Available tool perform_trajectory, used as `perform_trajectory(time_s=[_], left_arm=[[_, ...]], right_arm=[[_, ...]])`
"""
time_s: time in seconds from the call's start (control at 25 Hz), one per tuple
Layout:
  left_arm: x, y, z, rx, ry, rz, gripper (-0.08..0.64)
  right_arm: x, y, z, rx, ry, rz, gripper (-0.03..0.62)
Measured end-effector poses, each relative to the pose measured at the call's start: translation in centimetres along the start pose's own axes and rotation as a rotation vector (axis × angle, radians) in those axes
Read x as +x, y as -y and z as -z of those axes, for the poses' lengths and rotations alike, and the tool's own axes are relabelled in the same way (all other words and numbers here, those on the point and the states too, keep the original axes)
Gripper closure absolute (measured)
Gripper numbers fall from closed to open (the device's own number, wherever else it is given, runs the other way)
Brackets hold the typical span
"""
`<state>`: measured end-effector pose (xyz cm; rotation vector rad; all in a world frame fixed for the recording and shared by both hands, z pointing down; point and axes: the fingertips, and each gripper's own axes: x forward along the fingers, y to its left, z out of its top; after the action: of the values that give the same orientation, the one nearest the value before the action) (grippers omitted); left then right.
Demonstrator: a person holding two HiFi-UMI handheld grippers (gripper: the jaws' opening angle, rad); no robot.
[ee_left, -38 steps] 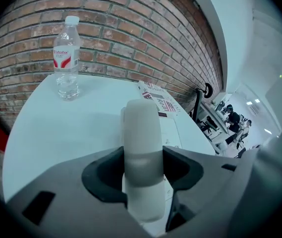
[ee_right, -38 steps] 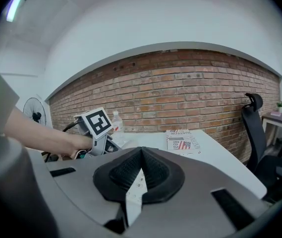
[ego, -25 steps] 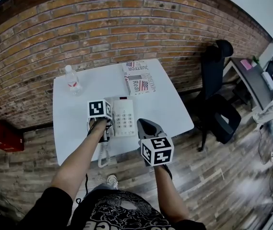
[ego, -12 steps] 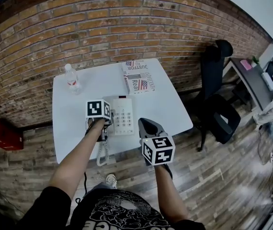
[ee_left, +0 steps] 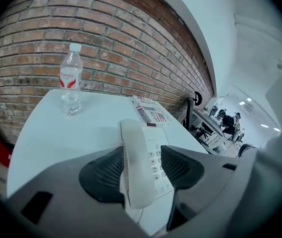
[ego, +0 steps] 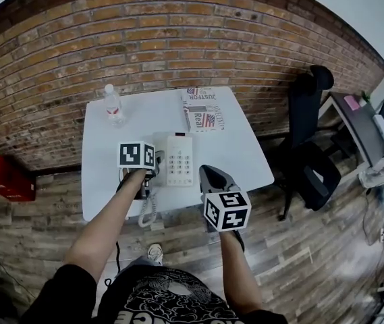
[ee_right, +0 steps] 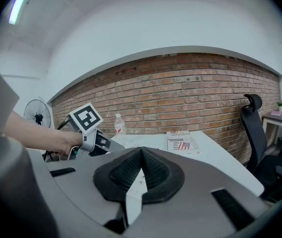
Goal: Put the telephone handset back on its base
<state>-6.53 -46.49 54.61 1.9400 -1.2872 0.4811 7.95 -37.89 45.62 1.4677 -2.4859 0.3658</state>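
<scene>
While my right gripper [ee_right: 141,168] hangs pressed together and empty, nearer me than the telephone base [ego: 179,159] and to its right by the table's [ego: 242,157] front edge, my left gripper [ee_left: 141,168] stands spread wide around the handset [ee_left: 133,138], which lies on the base's left side. Right of the base the top is bare out to its edge; beyond the base a newspaper [ego: 203,109] lies at the far edge, and a water bottle [ego: 113,105] stands far-left of the base.
</scene>
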Motion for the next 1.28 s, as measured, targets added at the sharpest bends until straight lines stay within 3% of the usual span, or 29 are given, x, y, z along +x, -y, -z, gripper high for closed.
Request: perform_trajectory(time_s=[0.24, 0.64, 1.08, 1.28], left_arm=[[-3.7, 1.6, -0.9, 0.059, 0.105, 0.037, 0.330], [-10.4, 5.0, -1.8, 0.237, 0.305, 0.116, 0.352], [-17.6, 5.9, -0.5, 0.327, 0.493, 0.053, 0.497], [-19.0, 5.1, 0.7, 0.334, 0.527, 0.012, 0.520]], right_arm=[[-1.1, -1.1, -0.5, -0.016, 0.017, -0.015, 0.592], [-3.7, -2.0, -1.7, -0.042, 0.054, -0.025, 0.592], [-6.4, -3.3, -3.1, -0.071, 0.093, -0.051, 0.592], [-7.3, -3.3, -3.4, -0.089, 0.097, -0.061, 0.592]])
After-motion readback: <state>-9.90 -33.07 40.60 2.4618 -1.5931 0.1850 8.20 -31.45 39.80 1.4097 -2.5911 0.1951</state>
